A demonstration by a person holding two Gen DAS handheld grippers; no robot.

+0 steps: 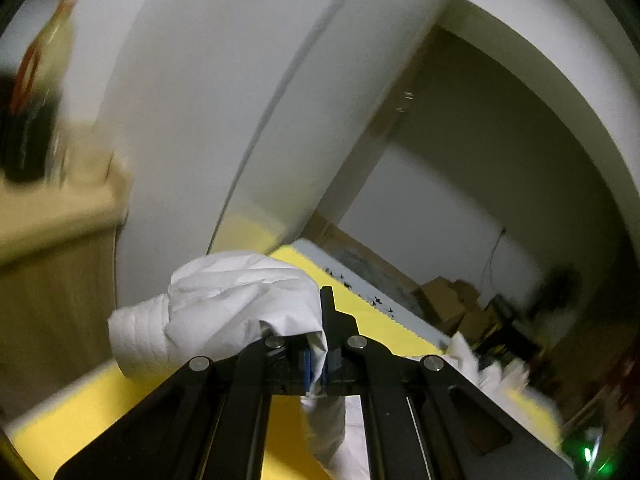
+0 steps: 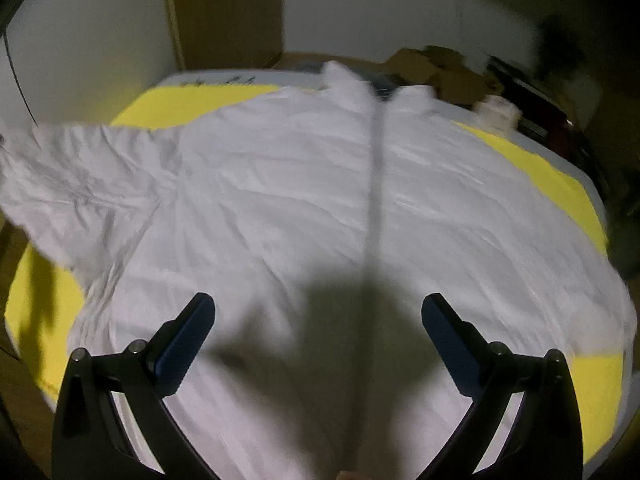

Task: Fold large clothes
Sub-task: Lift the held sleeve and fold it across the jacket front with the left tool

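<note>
While the left gripper (image 1: 318, 360) clamps the sleeve at 9 o'clock, the thin, limp white zip-front garment (image 2: 304, 200) lies on the yellow tabletop (image 2: 180, 106); right gripper (image 2: 318, 332) spread. Likely light; grip seams.

- My work spot is a table (image 2: 600, 196) with a pale edge.
- A yellow mat (image 2: 192, 106) lies flat on the table and covers most of it.
- A big white shirt (image 2: 280, 200) lies spread out on the yellow mat, touching it.
- One sleeve (image 2: 76, 172) of the shirt reaches past the mat's left side.
- The mat shows on both sides of the shirt.
</note>
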